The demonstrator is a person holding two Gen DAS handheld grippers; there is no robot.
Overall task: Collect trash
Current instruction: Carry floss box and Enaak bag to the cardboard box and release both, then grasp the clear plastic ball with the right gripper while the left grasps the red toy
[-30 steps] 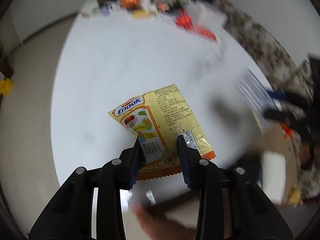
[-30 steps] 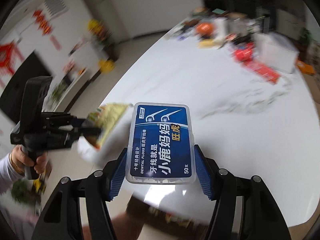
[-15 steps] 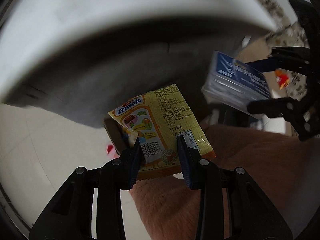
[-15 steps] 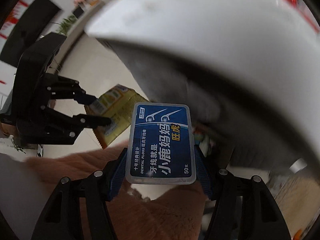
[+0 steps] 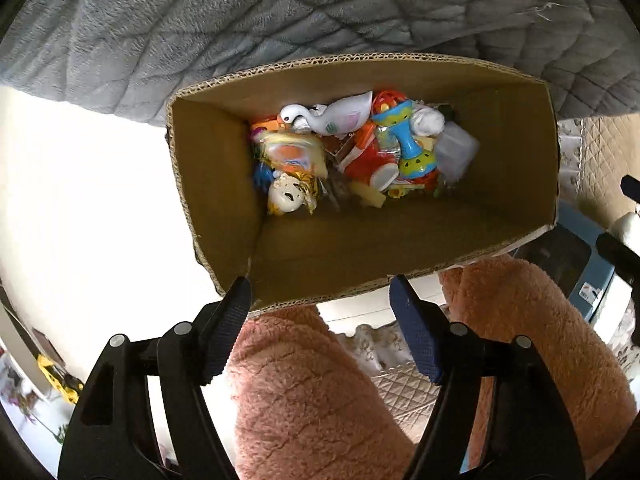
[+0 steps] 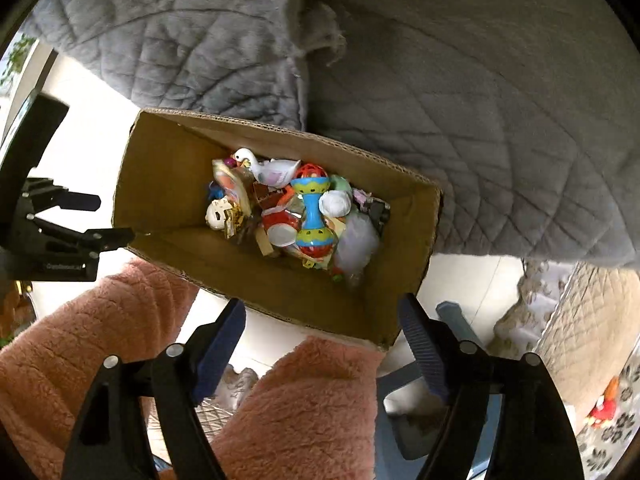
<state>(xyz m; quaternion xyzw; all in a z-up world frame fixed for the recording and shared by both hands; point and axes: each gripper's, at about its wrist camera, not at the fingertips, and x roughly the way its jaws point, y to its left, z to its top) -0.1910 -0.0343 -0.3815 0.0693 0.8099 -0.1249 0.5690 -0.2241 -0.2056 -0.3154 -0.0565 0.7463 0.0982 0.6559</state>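
Observation:
An open cardboard box (image 5: 512, 128) stands on the floor below both grippers, also in the right wrist view (image 6: 160, 184). It holds several items: a white swan toy (image 5: 340, 116), a blue and yellow rattle (image 5: 408, 140), a yellow snack packet (image 5: 294, 154) and a clear plastic box (image 5: 456, 152). My left gripper (image 5: 320, 308) is open and empty above the box's near rim. My right gripper (image 6: 320, 328) is open and empty above the box's near wall. The left gripper (image 6: 112, 220) also shows at the left of the right wrist view.
A grey quilted blanket (image 5: 280, 12) hangs behind the box, also in the right wrist view (image 6: 480, 100). The person's pink fleece legs (image 5: 320, 400) sit under the grippers. White floor (image 5: 80, 200) lies left of the box. A blue object (image 5: 580, 264) is at the right.
Both grippers swung down from the table to over the box. The left let go of the snack packet and the right let go of the dental floss box; both jaws opened.

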